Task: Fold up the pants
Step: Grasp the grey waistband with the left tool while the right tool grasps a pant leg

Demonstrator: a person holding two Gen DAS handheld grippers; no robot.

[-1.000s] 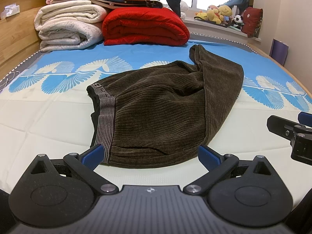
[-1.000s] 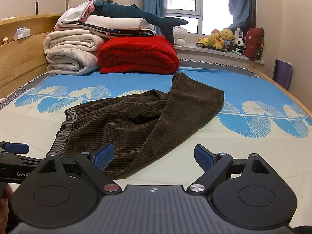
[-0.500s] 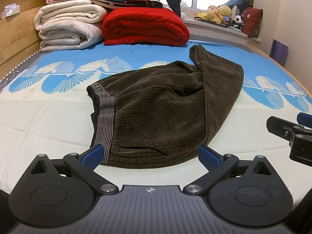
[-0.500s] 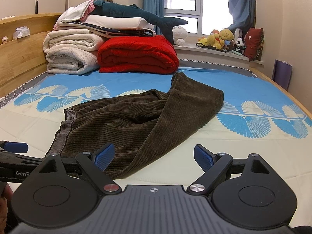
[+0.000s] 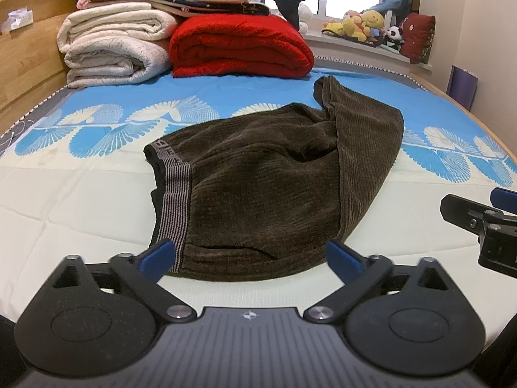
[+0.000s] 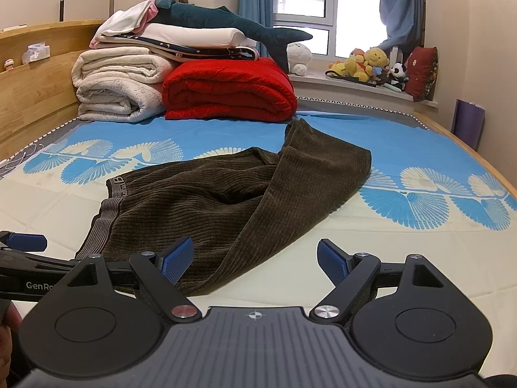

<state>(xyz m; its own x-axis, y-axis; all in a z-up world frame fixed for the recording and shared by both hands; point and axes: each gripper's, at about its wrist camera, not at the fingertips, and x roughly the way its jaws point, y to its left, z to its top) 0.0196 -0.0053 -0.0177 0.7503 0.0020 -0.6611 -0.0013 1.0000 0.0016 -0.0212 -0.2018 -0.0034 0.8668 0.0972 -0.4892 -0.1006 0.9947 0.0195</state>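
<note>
The left gripper (image 5: 250, 257) was wide open and held nothing. Its blue pads (image 5: 158, 258) had just closed in a little, but the pants only lay in front of them, not pinched. The left pad sat just in front of the striped waistband (image 5: 176, 200). Apart from that small closing, the left gripper was in the same spot as a second ago.

The right gripper (image 6: 255, 260) was wide open too, with nothing in its grip. Its pads (image 6: 176, 258) had also come in a tiny bit. It had not moved from its place either.

The brown pants (image 5: 265, 187) lay on the bed (image 5: 80, 213), near both grippers. They were bunched up, with one leg (image 5: 365, 148) folded back over the rest. The waistband was on the left side of the pants. The pants looked just the same as before; nothing on them had shifted.

Behind the pants, well apart, sat a red blanket (image 5: 239, 47). Left of the red blanket was a stack of white blankets (image 5: 113, 48). A toy shark (image 6: 226, 22) lay on top of the pile. To the right of the red blanket, soft toys (image 6: 368, 63) sat on the window ledge.

In the right wrist view, the left gripper's arm showed just left of the pants, with a bit of a hand (image 6: 8, 329) at the edge.
</note>
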